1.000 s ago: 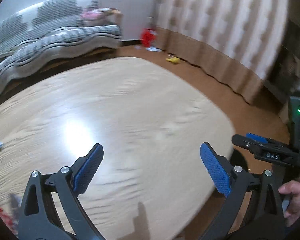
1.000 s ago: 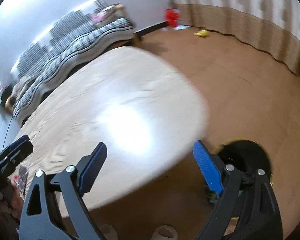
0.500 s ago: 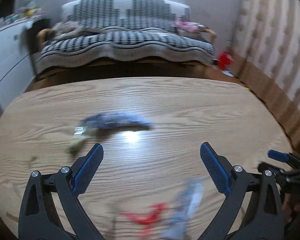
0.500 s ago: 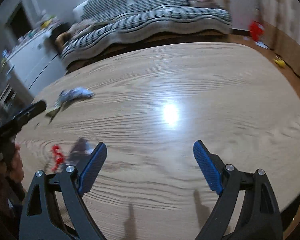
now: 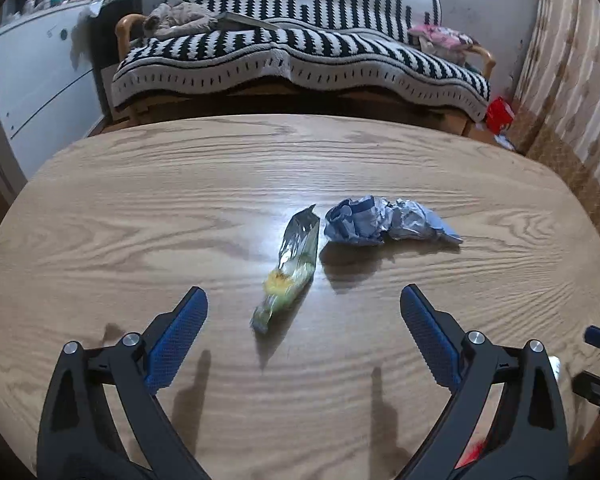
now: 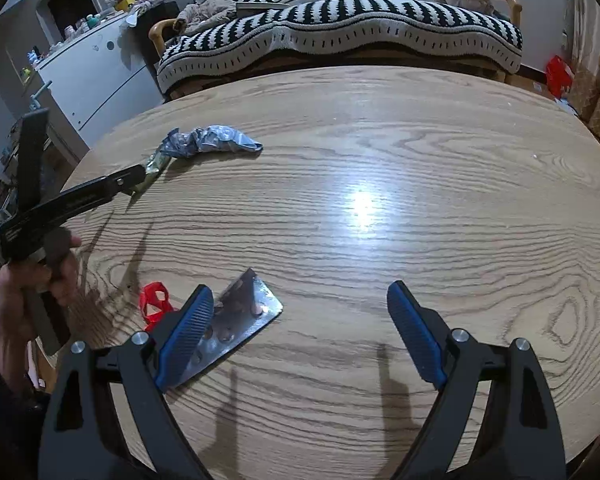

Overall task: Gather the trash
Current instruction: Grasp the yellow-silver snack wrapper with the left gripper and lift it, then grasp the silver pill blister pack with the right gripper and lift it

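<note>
Your left gripper (image 5: 303,320) hangs w/ jaws wide apart, nothing between the pads; your right gripper (image 6: 300,328) is spread just as wide, also empty. So nothing's picked up yet, as far as these views show.

Trash left on the oval wood-grain table (image 5: 140,208), four pcs visible:
- long clear-and-yellow plastic wrapper (image 5: 290,268), dead ahead of the left gripper at 12 o'clock, lying flat, just past the fingertips.
- crumpled blue-grey plastic bag (image 5: 384,222), at approx 1 o'clock from that wrapper, nearly touching its far end.
- flat silver foil blister sheet (image 6: 240,320), at 9 o'clock of the right gripper, partly under its left pad; can't tell if touching.
- small red plastic scrap (image 6: 154,304), just beside the blister sheet at its 9 o'clock.

No bin in either view. My read: early in the job, all four pcs still to grab. Nearest grabs: wrapper for the left, blister sheet for the right.
</note>
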Available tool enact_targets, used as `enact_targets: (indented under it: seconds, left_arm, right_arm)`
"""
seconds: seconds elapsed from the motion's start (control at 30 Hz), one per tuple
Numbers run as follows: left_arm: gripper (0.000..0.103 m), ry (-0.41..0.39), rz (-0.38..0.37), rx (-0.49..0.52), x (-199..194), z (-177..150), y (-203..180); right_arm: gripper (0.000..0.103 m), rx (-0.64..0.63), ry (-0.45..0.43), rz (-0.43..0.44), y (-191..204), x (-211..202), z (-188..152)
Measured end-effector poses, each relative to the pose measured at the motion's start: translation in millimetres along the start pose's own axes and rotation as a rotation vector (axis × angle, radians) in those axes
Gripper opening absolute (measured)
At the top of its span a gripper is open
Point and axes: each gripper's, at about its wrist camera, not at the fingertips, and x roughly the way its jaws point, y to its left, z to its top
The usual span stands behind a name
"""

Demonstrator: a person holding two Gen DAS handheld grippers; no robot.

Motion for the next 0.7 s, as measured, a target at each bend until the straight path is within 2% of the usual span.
enact_targets:
  seconds: [0.1, 0.13, 0.2, 0.3, 0.33, 0.37, 0.43, 0.7]
  left_arm:
    - [0.089, 0.035, 0.006, 0.01, 16.6, 1.5, -0.9]
    - [0.079, 0.058, 0.004, 0.012, 22.6, 0.8, -0.2]
    - [0.071, 0.058, 0.02, 0.025, 27.1, 0.2, 2.1]
    - [0.046, 0.054, 0.048, 0.041, 28.1, 1.4, 5.1]
    - [0.029, 0.048, 0.06, 0.044, 28.1, 2.0, 7.3]
    - [0.023, 0.047, 0.069, 0.047, 28.1, 2.0, 8.9]
    - [0.016, 0.053, 0.044, 0.021, 26.6, 2.1, 13.4]
    - [0.015, 0.067, 0.042, 0.002, 17.0, -4.5, 17.6]
  right_arm:
    - [0.086, 0.02, 0.012, 0.008, -6.5, 3.9, 1.7]
    - [0.086, 0.027, 0.016, 0.013, -8.8, 4.1, 0.6]
    - [0.086, 0.032, 0.026, 0.024, -10.2, 5.7, -1.6]
    - [0.086, 0.021, 0.037, 0.026, -6.3, 8.9, -4.8]
    - [0.086, 0.017, 0.043, 0.027, -3.9, 11.1, -5.9]
    - [0.086, 0.015, 0.048, 0.029, -1.4, 13.2, -7.1]
    - [0.086, 0.014, 0.06, 0.04, 4.0, 16.4, -9.0]
    - [0.086, -0.04, 0.103, 0.055, 37.6, 34.2, -15.7]
